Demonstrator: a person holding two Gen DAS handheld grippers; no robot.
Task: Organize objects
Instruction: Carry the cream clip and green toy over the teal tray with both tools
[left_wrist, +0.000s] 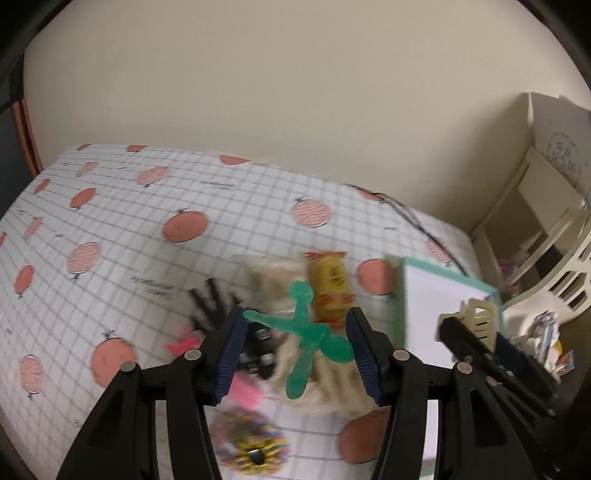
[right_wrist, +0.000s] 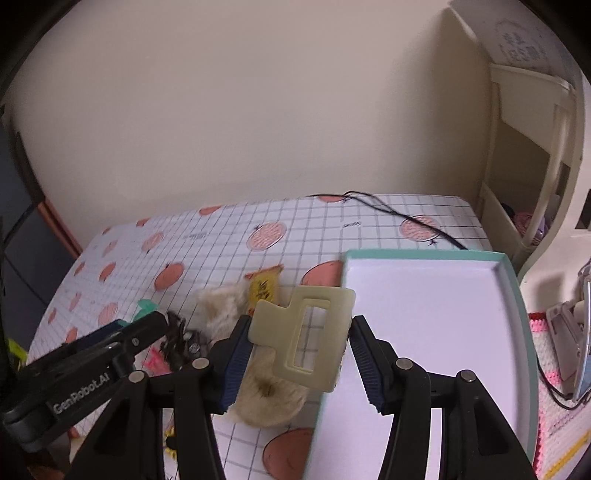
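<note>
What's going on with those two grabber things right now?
Left gripper shut on green figure. Right gripper shut on cream hair clip. Tray beside, bare. Fluffy item, snack packet remain on table.

Cream hair clip (right_wrist: 303, 338) between tool (right_wrist: 297, 350) pads

The tray (right_wrist: 436, 317) lies on the table (right_wrist: 221, 243), right of the snack packet (right_wrist: 264, 286) and fluffy piece (right_wrist: 221, 302).

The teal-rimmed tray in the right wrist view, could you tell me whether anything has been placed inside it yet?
No, the white floor of the teal-rimmed tray shows bare, and the cream hair claw is held in the right hand-held gripper at its left edge.
</note>
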